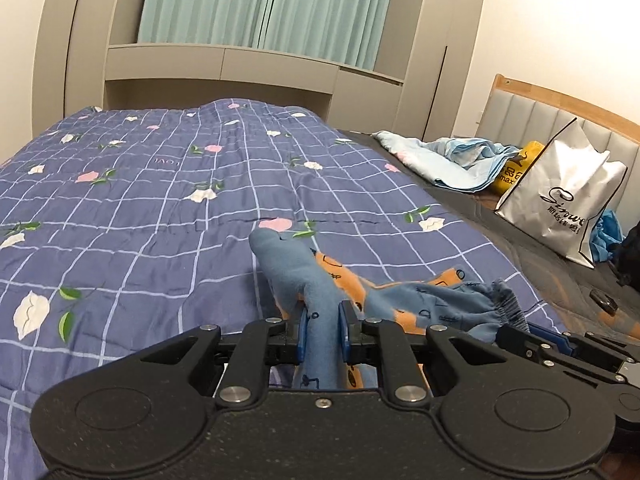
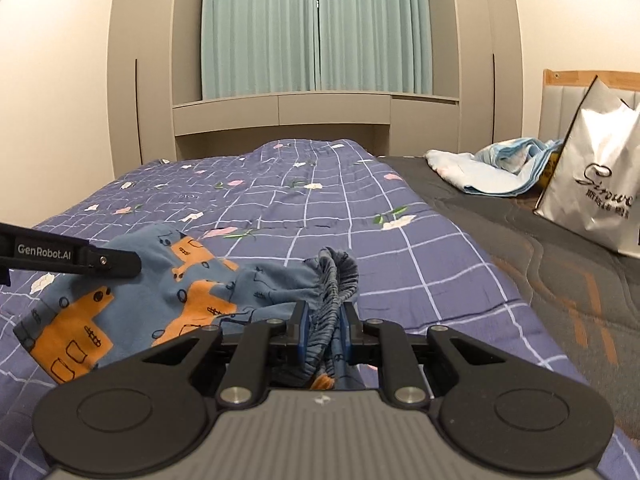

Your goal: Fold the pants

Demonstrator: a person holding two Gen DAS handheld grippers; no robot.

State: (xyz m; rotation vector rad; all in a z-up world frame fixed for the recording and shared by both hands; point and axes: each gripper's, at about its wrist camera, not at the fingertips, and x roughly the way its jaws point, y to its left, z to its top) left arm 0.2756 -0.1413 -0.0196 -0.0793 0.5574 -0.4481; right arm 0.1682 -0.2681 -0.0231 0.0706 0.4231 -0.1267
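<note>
**Child's pants held at two points over a quilted bed**

Item: pants (image 2: 132, 300), small, blue fabric with orange blocks and dark line drawings, gathered elastic waistband (image 2: 340, 276). Location: partly lifted, partly draped on the quilt (image 1: 140, 200) near the front edge of the bed, bunched and not flat.

Left gripper (image 1: 323, 330): blue-padded fingers (image 1: 303, 332) pinching a rolled fold of the blue fabric; the cloth rises past the fingertips in a rounded hump and also passes back between the fingers toward the camera. In the right wrist view this gripper (image 2: 120, 266) enters from the left edge as a dark bar, its tip set against the upper part of the garment.

Right gripper (image 2: 323, 330): fingers (image 2: 345, 332) pinching the waistband, whose ruffled elastic stands up just ahead of the fingertips. In the left wrist view it (image 1: 516, 330) sits at the lower right, against the waistband's gathered edge.

Between the two grips the fabric sags toward the quilt in loose folds.

Surroundings: quilt, blue-violet with a pale grid and pink and white flowers, covering the left portion of the bed; dark grey mattress cover (image 2: 500, 232) bare at the right. On that side, a crumpled light-blue cloth (image 1: 452, 160), a white shopping bag (image 1: 568, 192) with script lettering, upright against the padded headboard (image 1: 532, 116), and a yellow bag (image 1: 516, 168) between them. Teal curtains (image 2: 316, 28) hang closed behind grey built-in cabinets (image 2: 280, 114).
</note>
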